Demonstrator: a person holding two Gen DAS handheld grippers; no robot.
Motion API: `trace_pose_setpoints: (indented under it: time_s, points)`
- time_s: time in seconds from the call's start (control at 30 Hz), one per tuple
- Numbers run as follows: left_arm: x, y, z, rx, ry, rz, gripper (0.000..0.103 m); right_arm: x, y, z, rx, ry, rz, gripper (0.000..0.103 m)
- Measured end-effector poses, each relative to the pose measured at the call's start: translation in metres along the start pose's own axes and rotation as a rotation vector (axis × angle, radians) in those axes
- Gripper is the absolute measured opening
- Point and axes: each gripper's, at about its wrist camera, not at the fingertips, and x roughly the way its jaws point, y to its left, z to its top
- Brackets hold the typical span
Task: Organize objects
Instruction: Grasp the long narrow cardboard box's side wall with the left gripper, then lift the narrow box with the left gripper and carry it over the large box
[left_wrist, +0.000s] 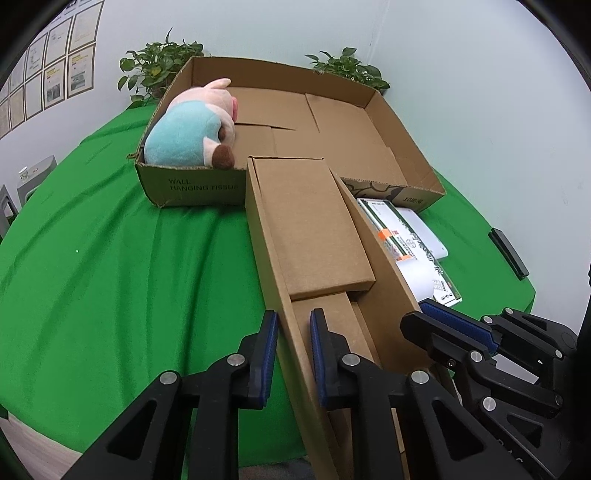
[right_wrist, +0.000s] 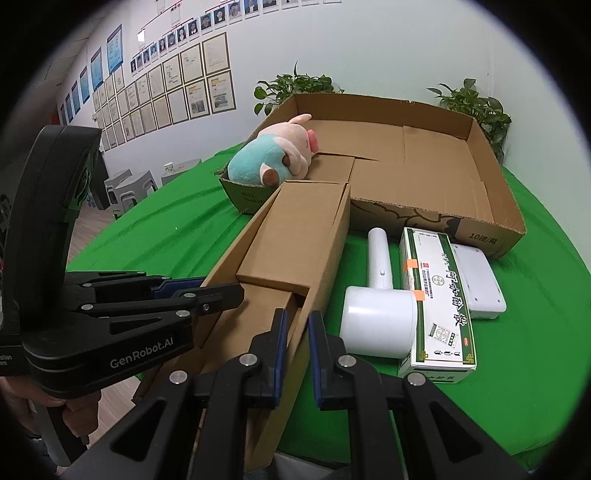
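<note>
Carton | long axis runs from claws toward tray | left claw clamps left wall | right claw clamps right wall

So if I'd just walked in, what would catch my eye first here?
Probably the long cardboard box in the middle of the green table, with the left gripper and the right gripper each clamped on one of its side walls. Next, the pink and blue plush pig tucked in the far left corner of the big open carton behind it.
</note>
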Motion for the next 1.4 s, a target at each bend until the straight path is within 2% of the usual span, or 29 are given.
trace_pose_setpoints:
  time_s: [0.9, 1.4]
  points:
    - [-0.043, -0.029, 0.023, 0.037, -0.108, 0.024, 0.013, -0.027, -0.004, 0.023, 0.001, -0.098, -0.009, 0.011]
    - [-0.047, -0.035, 0.037, 0.047, -0.129, 0.023, 0.013, -0.029, -0.013, 0.032, 0.017, -0.126, -0.005, 0.011]
